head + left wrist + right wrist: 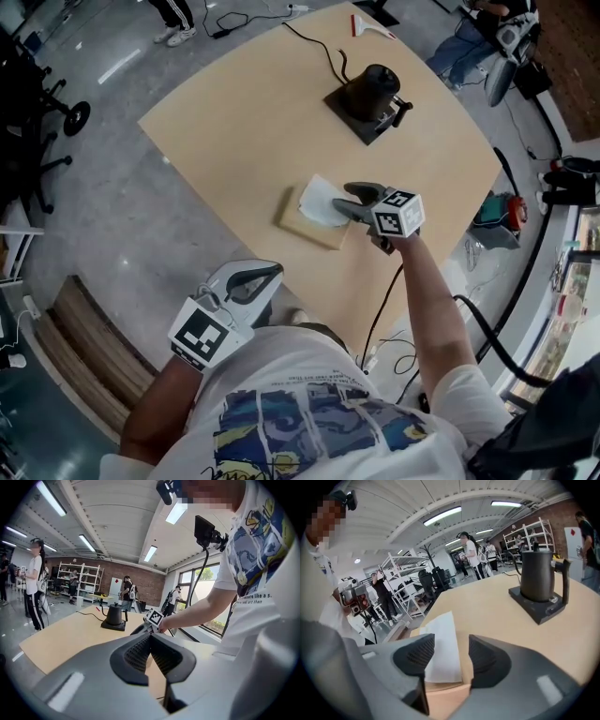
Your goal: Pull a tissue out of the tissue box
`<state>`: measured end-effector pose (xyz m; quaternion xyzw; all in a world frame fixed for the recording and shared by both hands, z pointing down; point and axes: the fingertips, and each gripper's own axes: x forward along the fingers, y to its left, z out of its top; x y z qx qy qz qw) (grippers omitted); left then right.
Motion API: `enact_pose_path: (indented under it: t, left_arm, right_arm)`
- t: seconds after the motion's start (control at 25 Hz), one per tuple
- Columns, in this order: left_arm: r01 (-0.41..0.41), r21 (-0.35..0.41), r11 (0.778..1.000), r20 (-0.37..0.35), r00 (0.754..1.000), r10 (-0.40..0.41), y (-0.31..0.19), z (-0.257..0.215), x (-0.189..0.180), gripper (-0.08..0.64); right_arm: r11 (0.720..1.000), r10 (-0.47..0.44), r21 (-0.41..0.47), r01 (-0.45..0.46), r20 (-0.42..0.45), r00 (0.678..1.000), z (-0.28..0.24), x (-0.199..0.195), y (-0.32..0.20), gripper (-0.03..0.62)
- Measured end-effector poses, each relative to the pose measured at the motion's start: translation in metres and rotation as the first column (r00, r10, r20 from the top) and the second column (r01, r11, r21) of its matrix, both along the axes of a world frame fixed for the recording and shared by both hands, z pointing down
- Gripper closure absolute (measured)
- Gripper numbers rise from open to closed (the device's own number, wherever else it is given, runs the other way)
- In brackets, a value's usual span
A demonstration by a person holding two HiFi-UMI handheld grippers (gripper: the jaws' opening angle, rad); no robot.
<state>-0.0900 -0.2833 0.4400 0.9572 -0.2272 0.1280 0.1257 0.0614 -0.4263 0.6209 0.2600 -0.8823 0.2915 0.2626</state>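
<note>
1. Toward the near side of the table (pixel 234 122), the tissue box (pixel 305 228) lies flat. One white tissue (pixel 323 202) stands out of its top, folded and leaning.
2. The right gripper (pixel 450 656) is at the box with its jaws spread wide. The tissue (pixel 440 644) rises between the pads, but neither pad presses on it, so nothing is held yet.
3. My first worry is a shallow bite. If I close on just the thin upper edge, I expect the sheet to tear or slip free instead of feeding out.
4. The opposite mistake is closing too low. The box (pixel 445 695) sits right under the jaws, and I could pinch its top along with the paper.
5. The left gripper (pixel 150 637) is well away, back by my body, its tips together on nothing. With the box unbraced, I judge a pull could lift it or drag it toward the table's edge.
6. The kettle (pixel 370 94) stands well apart on its base, so I count it no hazard unless I yank wildly.
</note>
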Motion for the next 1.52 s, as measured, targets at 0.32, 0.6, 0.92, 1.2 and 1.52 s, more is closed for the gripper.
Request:
enact_pose_path:
  t: [0.32,0.6,0.92,1.2,1.52]
  left_arm:
    - [-0.001,-0.02,1.0,0.004,1.0,0.001,-0.008,0.011,0.002,0.555]
    - [-0.009,-0.027,1.0,0.001,1.0,0.009,-0.012,0.012,0.006,0.555]
    - [-0.022,-0.02,1.0,0.004,1.0,0.022,-0.01,0.014,0.012,0.555]
    - [-0.018,-0.017,1.0,0.0,1.0,0.018,-0.006,0.011,0.014,0.555]
    - [-0.007,-0.002,1.0,-0.008,1.0,0.007,0.006,0.006,0.019,0.555]
  right_arm:
    - [0.994,-0.047,-0.096,0.051,0.05,0.998,0.011,-0.009,0.005,0.376]
    - [0.998,-0.063,-0.01,0.063,-0.012,0.998,0.007,-0.009,0.005,0.439]
    - [0.995,-0.067,0.074,0.071,-0.06,0.996,0.001,-0.013,0.01,0.557]
    - [0.988,-0.078,0.126,0.09,-0.092,0.993,-0.013,-0.021,0.016,0.589]
    - [0.973,-0.107,0.187,0.136,-0.157,0.982,-0.036,-0.027,0.024,0.589]
